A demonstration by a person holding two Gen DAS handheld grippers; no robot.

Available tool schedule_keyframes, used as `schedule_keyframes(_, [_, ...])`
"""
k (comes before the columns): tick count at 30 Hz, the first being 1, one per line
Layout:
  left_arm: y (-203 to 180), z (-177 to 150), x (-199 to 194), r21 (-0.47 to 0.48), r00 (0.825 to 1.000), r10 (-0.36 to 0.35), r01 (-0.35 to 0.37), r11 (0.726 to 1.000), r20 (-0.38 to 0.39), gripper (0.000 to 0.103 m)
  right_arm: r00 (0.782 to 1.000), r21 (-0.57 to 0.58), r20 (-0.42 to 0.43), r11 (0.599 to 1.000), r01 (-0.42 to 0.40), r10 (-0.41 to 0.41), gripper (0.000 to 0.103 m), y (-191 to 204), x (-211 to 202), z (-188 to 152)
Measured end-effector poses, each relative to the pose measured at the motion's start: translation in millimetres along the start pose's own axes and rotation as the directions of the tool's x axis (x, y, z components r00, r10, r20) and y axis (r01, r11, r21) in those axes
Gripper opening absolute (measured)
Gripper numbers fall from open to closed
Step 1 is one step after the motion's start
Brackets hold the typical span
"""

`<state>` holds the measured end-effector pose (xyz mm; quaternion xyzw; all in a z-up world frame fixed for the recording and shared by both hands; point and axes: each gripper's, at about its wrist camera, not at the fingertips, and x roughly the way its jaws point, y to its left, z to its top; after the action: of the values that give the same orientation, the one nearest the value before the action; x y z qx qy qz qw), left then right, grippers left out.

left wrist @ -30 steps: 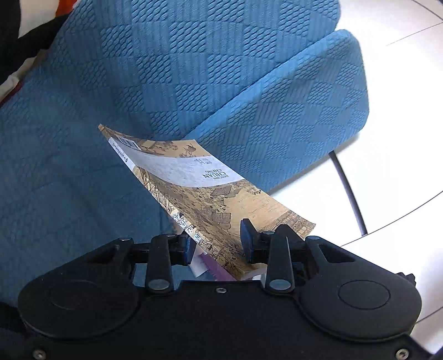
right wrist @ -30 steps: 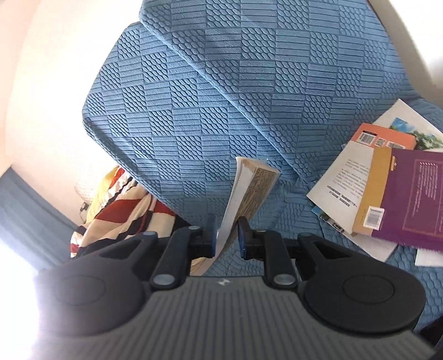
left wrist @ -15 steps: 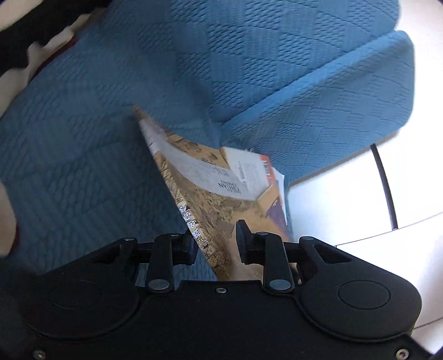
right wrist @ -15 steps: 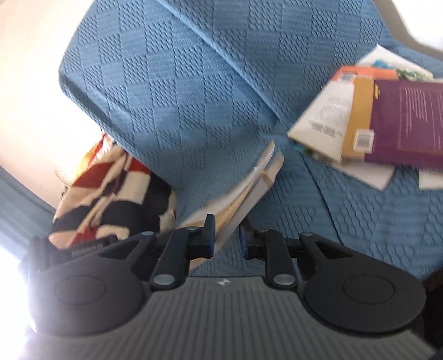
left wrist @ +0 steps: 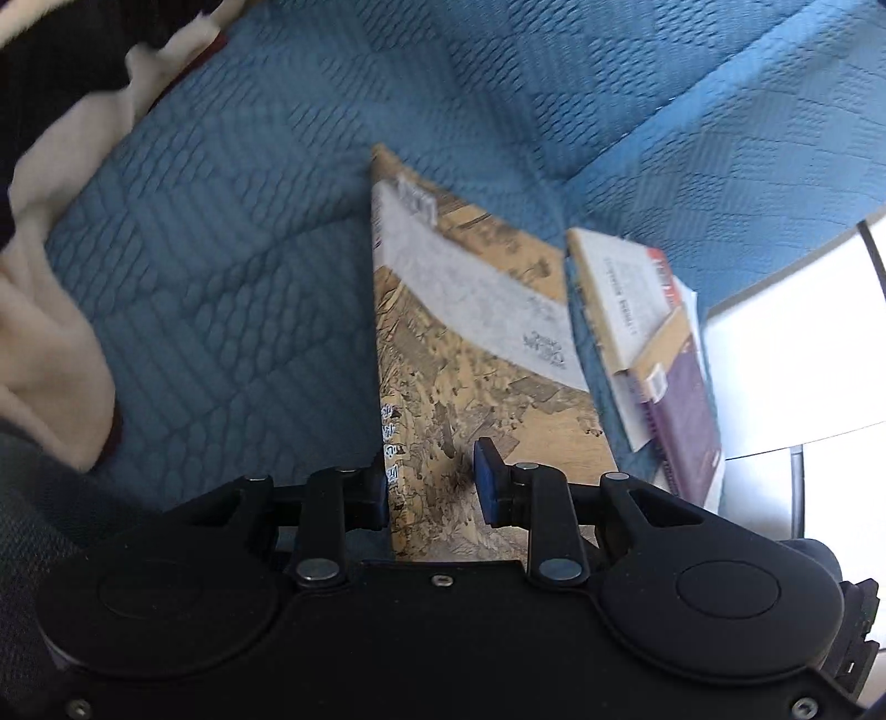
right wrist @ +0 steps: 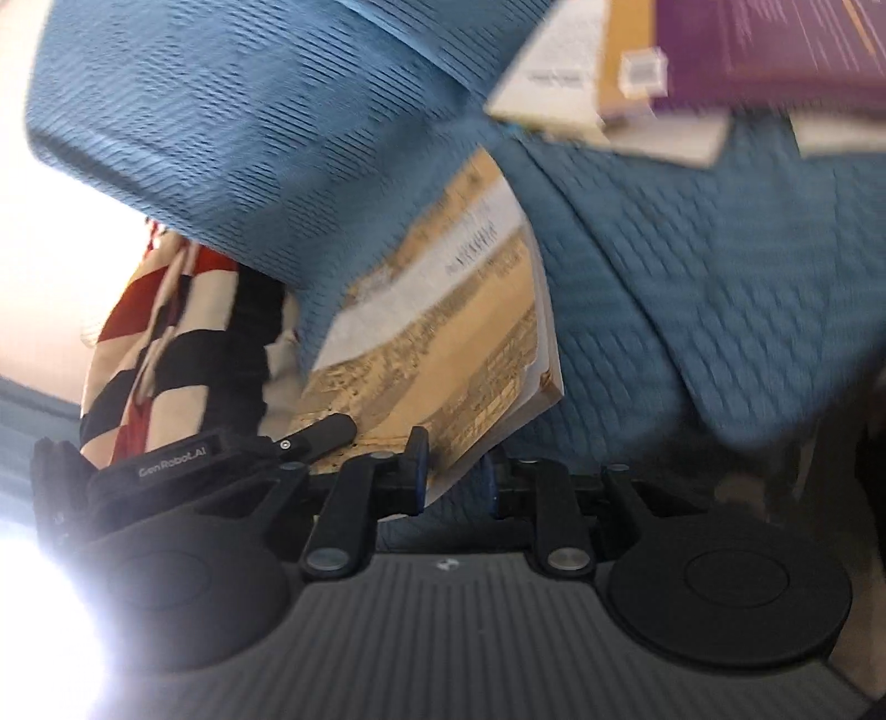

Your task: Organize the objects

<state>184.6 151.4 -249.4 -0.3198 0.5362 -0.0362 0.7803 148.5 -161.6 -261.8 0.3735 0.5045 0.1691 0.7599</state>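
A tan book with an old painted scene and a white band (left wrist: 476, 332) is held over the blue sofa seat by both grippers. My left gripper (left wrist: 429, 493) is shut on its near edge by the spine. My right gripper (right wrist: 451, 473) is shut on its page-side corner; the book (right wrist: 443, 310) shows tilted in the right wrist view. A pile of books with a purple one on top (left wrist: 686, 410) lies on the seat to the right, and also shows blurred in the right wrist view (right wrist: 764, 50).
The blue quilted sofa (left wrist: 232, 260) fills both views, with its backrest (right wrist: 221, 111) and armrest (left wrist: 747, 138). A red, white and black striped cloth (right wrist: 166, 343) hangs at the sofa's side. White tiled floor (left wrist: 803, 360) lies beyond the seat edge.
Both grippers have lowered and tilted the book from nearly upright toward flat over the seat. The book pile has come into the left wrist view and nearer in the right.
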Motion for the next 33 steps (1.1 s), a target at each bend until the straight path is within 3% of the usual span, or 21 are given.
schedule_keyframes(11, [8,-6,19,0.006,0.994,0.075,-0.075,0.997,-0.078,0.038,0.997,0.053,-0.049,0.996,0.07,-0.068,0.025,-10,12,-3])
schedule_keyframes(17, [7,-4,22,0.014,0.994,0.076,-0.075,0.997,-0.081,0.046,0.989,0.042,-0.079,0.991,0.131,-0.127,0.024,-15,16,-4])
schedule_keyframes(19, [7,-4,21,0.014,0.994,0.076,-0.075,0.997,-0.079,0.058,0.987,0.041,-0.086,0.99,0.138,-0.134,0.025,-14,16,-4])
schedule_keyframes(25, [-7,-6,7,0.055,0.996,0.085,-0.083,0.995,-0.041,0.072,0.975,0.023,-0.133,0.983,0.182,-0.177,0.026,-8,8,-2])
schedule_keyframes(33, [-54,-11,-39,0.179,0.995,0.068,-0.079,0.981,0.071,0.073,0.979,-0.16,-0.072,0.971,0.176,-0.19,0.026,31,-31,7])
